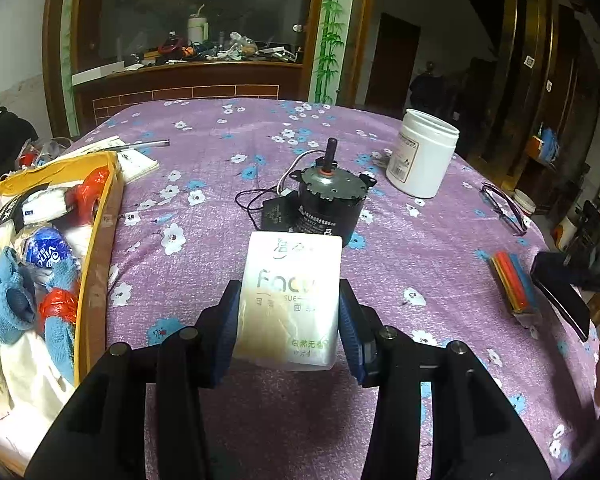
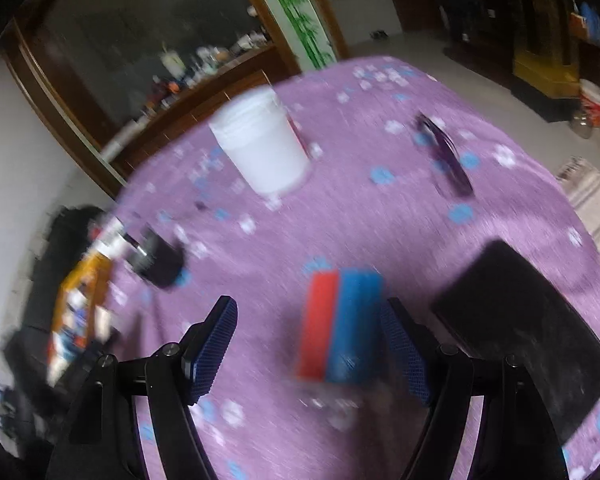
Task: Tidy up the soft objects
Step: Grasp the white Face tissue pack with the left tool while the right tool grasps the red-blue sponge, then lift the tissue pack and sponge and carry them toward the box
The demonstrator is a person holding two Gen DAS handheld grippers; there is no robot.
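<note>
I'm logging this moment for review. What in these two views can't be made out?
- Right wrist view: motion blur smears everything; whether a pad touches the red-and-blue block is unclear.
- Left wrist view: the tissue pack hides part of the motor; glare washes out its print.
- Left wrist view: the frame edge cuts off the yellow box.

The left gripper (image 1: 288,320) is built of matte black plastic: two broad outer arms and two slimmer inner links on each side, joined by round grey pivot pins. Its fingers (image 1: 350,332) carry blue pads with a fine ribbed texture on their inner faces. The right gripper (image 2: 310,344) has the same make, with black linked arms, round metal pins at the joints and blue pads (image 2: 216,344) patterned in a small grid.
</note>
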